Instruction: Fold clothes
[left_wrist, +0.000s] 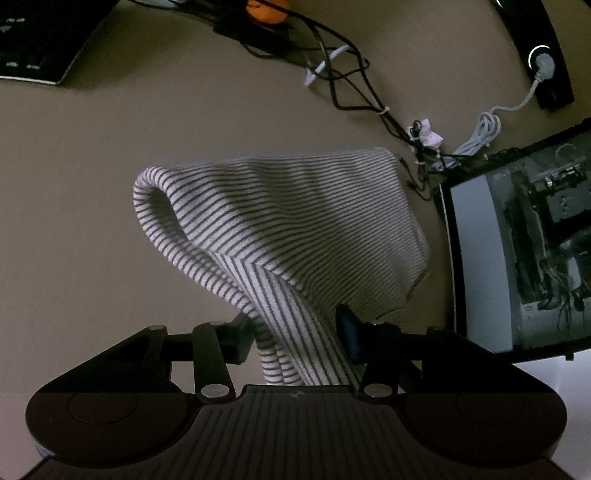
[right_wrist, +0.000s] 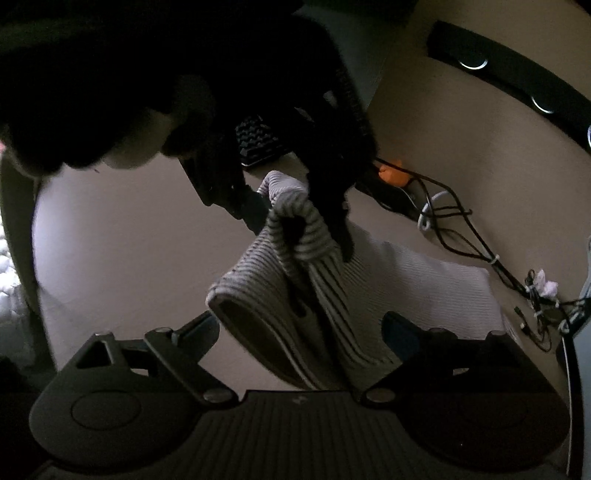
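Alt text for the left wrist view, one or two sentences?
The left tool pinches a raised fold of a grey striped garment, the rest draping onto a beige table. Tangled cables lie beyond; a monitor stands right.

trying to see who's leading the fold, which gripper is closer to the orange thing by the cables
Left. The left gripper, shut on a bunched part of the striped garment, sits just short of the orange object. The right gripper holds the garment's nearer part, farther back.
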